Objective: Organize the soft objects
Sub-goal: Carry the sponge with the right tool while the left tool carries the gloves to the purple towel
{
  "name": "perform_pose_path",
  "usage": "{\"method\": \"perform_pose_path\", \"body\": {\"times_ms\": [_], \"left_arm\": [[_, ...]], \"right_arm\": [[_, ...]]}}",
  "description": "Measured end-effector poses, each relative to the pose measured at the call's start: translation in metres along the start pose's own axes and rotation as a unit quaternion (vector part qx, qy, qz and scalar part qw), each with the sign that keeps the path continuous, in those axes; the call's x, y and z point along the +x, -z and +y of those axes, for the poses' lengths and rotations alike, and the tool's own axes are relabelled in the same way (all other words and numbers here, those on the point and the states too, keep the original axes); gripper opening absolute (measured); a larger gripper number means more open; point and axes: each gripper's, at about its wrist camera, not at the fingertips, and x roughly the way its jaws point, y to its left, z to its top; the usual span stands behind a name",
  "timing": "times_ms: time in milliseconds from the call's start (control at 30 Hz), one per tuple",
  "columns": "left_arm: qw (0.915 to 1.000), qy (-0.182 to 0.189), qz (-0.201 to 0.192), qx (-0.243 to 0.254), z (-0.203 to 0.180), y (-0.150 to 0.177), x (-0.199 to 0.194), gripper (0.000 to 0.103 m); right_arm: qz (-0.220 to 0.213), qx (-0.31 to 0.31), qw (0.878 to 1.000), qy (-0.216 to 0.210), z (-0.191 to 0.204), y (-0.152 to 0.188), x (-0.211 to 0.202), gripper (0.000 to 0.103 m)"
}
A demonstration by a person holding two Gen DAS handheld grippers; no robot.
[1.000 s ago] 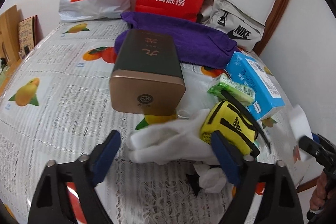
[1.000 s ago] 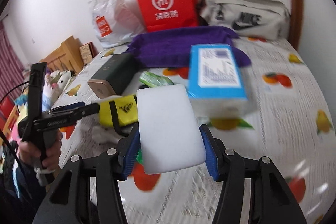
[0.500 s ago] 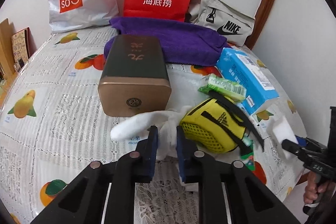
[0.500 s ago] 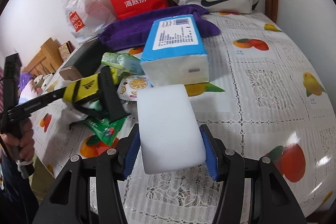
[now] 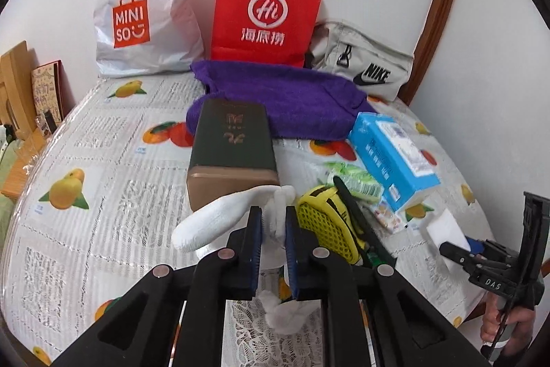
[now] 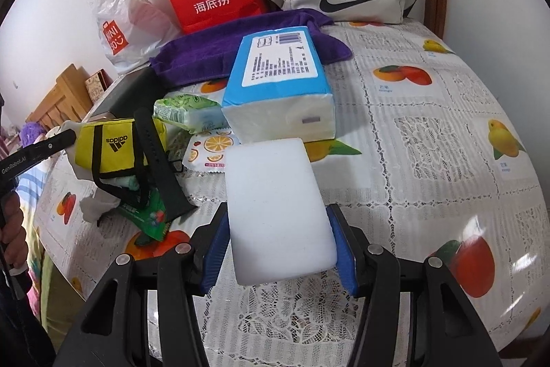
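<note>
White walls and a curved wooden frame bounded a table (image 5: 103,195) covered by a lace cloth printed with fruit. Left wrist view: the left gripper (image 5: 274,222) was clenched on a white glove (image 5: 220,215), its blue pads pinching the bunched fabric; one finger of the glove stuck out to the left, and a crumpled end hung below the jaws. The glove partly hid the bronze end of a dark green box (image 5: 233,143). Just right of the jaws lay a yellow mesh pouch (image 5: 326,219), its lower part covered by the gripper body. Beyond stood a green packet (image 5: 357,179), a blue tissue pack (image 5: 392,157), a purple towel (image 5: 285,98), a white MINISO bag (image 5: 144,9), a red paper bag (image 5: 268,12) and a grey Nike bag (image 5: 364,64). At the right edge the right gripper (image 5: 457,245) appeared small and side-on, holding a white block; the hand (image 5: 505,325) beneath was cut off by the frame. Right wrist view: the right gripper (image 6: 282,243) grasped a white sponge (image 6: 278,212) by its two long sides, held clear above the cloth. The sponge masked the tabletop behind it and the near edge of the tissue pack. At left, the left gripper showed only as one black finger; the yellow pouch concealed its tip and most of the glove.
</note>
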Motion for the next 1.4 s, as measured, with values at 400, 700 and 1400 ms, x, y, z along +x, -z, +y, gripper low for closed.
{"method": "perform_pose_path", "body": {"times_ms": [400,700,1400], "left_arm": [[0.999,-0.019,-0.04,-0.004,0.005,-0.031,-0.03,0.012],[0.9976,-0.025,-0.064,-0.01,0.009,-0.051,-0.048,0.012],[0.9958,-0.04,-0.083,-0.005,0.008,-0.106,-0.042,0.012]], "right_arm": [[-0.021,0.001,1.0,0.002,0.001,-0.018,-0.02,0.054],[-0.046,-0.005,0.999,0.0,0.002,-0.037,-0.038,0.054],[-0.09,-0.048,0.995,-0.018,0.028,-0.122,-0.038,0.054]]}}
